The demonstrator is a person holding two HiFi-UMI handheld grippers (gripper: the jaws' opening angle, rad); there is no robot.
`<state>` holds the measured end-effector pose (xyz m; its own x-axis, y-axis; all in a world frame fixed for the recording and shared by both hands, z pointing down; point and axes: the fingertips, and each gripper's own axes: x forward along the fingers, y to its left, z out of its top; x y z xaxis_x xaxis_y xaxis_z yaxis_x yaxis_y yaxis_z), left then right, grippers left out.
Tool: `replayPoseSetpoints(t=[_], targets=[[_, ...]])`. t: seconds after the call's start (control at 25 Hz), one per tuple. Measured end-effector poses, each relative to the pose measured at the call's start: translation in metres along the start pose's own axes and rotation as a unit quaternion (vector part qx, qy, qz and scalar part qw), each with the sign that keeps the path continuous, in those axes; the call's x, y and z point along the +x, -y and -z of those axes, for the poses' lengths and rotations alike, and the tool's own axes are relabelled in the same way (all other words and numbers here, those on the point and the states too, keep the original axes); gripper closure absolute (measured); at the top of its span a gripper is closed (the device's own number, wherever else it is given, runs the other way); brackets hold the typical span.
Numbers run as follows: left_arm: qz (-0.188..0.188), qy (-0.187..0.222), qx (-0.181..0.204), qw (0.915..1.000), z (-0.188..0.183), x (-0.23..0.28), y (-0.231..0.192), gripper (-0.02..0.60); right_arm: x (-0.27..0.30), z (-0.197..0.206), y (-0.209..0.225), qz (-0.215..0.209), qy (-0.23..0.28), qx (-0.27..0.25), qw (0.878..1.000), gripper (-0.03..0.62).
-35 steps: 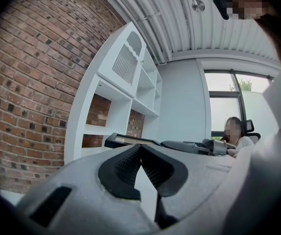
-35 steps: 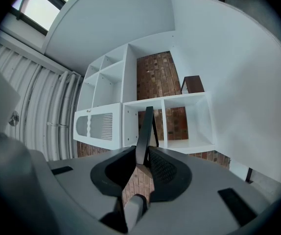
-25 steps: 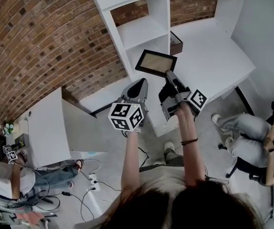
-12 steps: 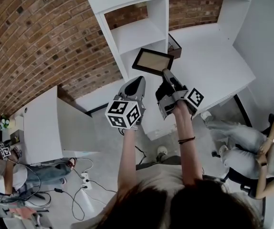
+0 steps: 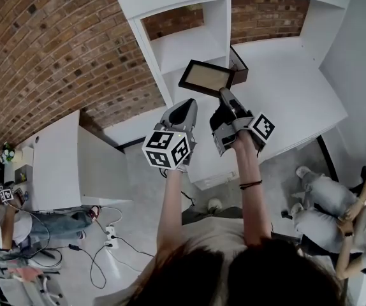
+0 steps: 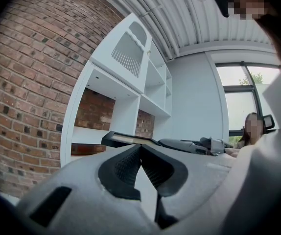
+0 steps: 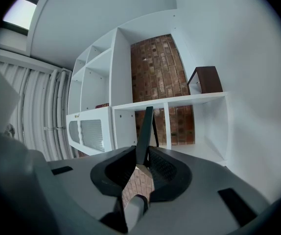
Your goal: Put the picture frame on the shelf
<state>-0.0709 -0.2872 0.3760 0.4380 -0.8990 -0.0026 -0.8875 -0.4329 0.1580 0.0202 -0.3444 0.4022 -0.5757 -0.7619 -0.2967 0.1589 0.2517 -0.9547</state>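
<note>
Thing held: dark flat picture frame (image 5: 206, 77) with tan middle, its edge pinched in right gripper (image 5: 223, 94).
Left gripper (image 5: 184, 106): squeezed closed, empty, just beside right gripper.
Ahead: white boxy shelf (image 5: 189, 43), near the frame.

Grey hand-held grippers (image 5: 187, 103) (image 5: 224, 93), black wristband (image 5: 250, 185)

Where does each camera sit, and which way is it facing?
Head view: on the person's head, facing steeply down at the shelf; shows hair, both forearms, left gripper, right gripper holding the frame.
Left gripper view: on the left gripper, facing level toward the shelf; shows its jaws shut, empty.
Right gripper view: on the right gripper, tilted slightly up at the shelf; shows its jaws clamped on the frame's edge.
Shared: head and left gripper views both show the frame and right gripper.
</note>
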Motion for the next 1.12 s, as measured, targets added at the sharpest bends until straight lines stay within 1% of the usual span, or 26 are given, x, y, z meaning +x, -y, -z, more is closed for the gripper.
replayPoseSetpoints(t=[0.28, 0.6, 0.8, 1.12], targets=[[-0.016, -0.001, -0.001, 0.9999, 0.005, -0.004, -0.006, 0.571, 0.003, 0.002, 0.002, -0.009, -0.005, 0.011, 1.000, 0.520], [-0.021, -0.004, -0.003, 0.9998, 0.011, -0.006, -0.018, 0.571, 0.011, 0.004, 0.009, -0.014, -0.001, 0.016, 1.000, 0.520], [-0.021, -0.008, -0.006, 0.9997, 0.009, -0.002, -0.032, 0.571, 0.025, 0.005, 0.009, -0.014, 0.002, 0.014, 1.000, 0.520], [-0.011, -0.011, -0.005, 0.9999, 0.005, 0.015, -0.051, 0.571, 0.048, 0.005, 0.015, -0.015, 0.005, 0.011, 1.000, 0.520]])
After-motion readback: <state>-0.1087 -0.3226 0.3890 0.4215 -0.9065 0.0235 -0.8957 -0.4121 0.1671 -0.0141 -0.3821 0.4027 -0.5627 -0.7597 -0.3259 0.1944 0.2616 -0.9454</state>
